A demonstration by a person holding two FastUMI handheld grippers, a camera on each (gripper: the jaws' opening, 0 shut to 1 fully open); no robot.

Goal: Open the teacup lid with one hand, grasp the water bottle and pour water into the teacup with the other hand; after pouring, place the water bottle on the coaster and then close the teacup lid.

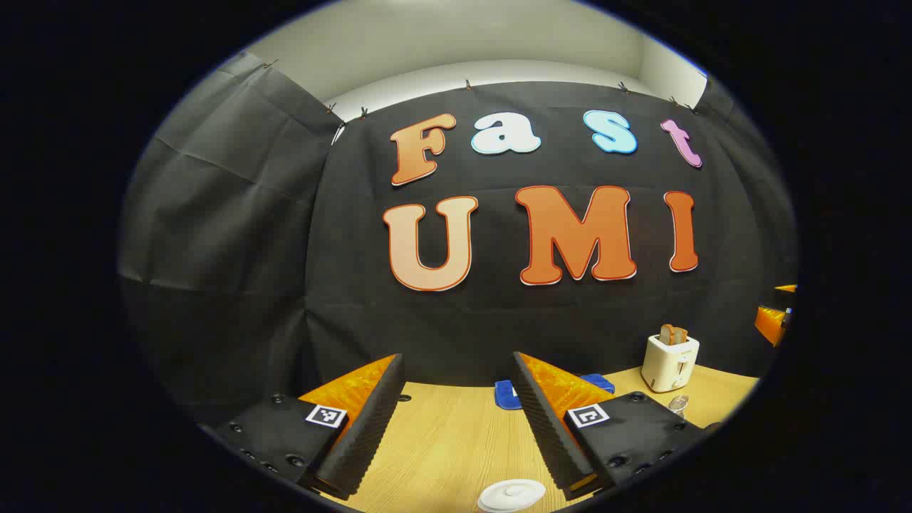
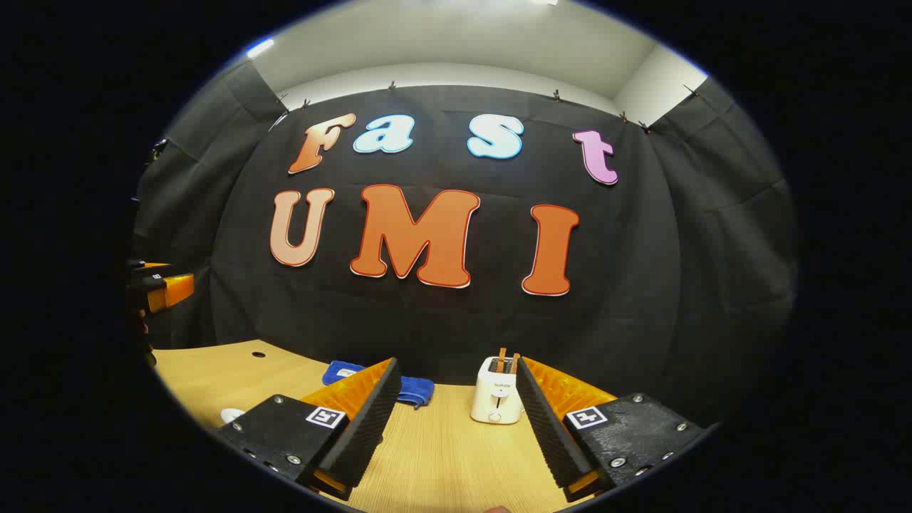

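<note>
- White teacup lid (image 1: 511, 493) sits on the wooden tabletop (image 1: 449, 434), just below our left tongs (image 1: 456, 420), which are spread and hold nothing.
- Our right tongs (image 2: 456, 420) are spread too, empty, facing a white toaster (image 2: 495, 399) and a blue cloth (image 2: 410, 388).

In the left gripper view the teacup lid (image 1: 511, 494) is cut by the edge at 6 o'clock — the cup beneath is unseen. The blue cloth (image 1: 507, 394) is partly hidden behind the fingers (image 1: 548, 420). A silvery object (image 1: 678, 403) at 4 o'clock — too small to tell.
</note>
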